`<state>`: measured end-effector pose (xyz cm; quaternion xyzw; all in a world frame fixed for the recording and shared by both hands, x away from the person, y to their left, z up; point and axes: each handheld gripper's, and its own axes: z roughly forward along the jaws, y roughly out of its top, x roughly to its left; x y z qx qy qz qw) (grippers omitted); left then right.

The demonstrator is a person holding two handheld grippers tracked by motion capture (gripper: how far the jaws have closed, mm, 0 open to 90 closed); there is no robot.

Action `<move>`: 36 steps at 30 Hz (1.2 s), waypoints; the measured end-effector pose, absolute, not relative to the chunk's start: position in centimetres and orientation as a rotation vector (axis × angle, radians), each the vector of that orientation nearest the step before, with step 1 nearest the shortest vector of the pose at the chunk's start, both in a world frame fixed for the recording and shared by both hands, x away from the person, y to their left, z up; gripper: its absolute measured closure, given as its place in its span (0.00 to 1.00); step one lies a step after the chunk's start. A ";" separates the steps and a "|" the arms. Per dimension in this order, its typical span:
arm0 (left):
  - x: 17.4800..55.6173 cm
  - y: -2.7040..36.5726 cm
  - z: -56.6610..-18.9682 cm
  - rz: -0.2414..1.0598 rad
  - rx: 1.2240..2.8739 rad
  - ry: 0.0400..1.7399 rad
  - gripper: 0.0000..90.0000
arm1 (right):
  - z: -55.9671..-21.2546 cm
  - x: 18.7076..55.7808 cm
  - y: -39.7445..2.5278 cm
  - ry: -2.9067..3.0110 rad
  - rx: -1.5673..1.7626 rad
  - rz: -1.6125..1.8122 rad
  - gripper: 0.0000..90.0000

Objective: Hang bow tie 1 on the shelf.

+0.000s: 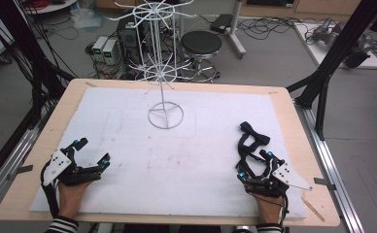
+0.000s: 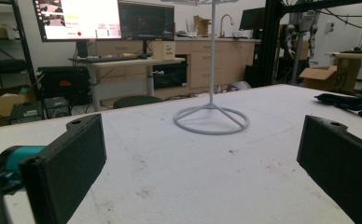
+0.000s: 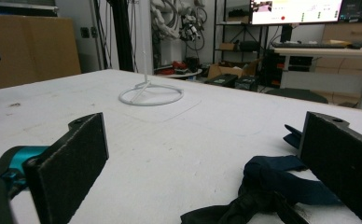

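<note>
Black bow tie [image 1: 251, 141] | long axis runs away from person | right gripper [image 1: 254, 165] wide open, empty, straddling it

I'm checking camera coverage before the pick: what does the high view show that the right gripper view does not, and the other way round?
High view alone: the rack's upper wire hooks, the left gripper with jaws apart on the white mat, both hands, and the table's wooden edge.

Right gripper view alone: a monitor on a desk behind the table, and a close look at the dark strap's folds between its own spread jaws.

Both: the black bow tie with its strap, the rack's round white base, and the open right gripper.
</note>
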<state>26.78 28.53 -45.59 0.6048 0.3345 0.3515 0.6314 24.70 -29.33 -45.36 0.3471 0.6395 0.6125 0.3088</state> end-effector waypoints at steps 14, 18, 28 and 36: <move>26.8 28.5 -45.6 0.805 1.385 0.767 0.02 | -45.3 24.6 -29.3 1.687 0.925 1.620 0.01; 26.8 28.5 -45.6 0.805 1.386 0.766 0.02 | -45.3 24.8 -29.4 1.687 0.929 1.620 0.01; 26.8 28.5 -45.6 0.805 1.385 0.764 0.02 | -45.1 25.1 -29.5 1.712 0.975 1.631 0.01; 26.8 28.5 -45.6 0.806 1.384 0.765 0.02 | -43.7 25.8 -29.5 1.779 0.981 1.586 0.01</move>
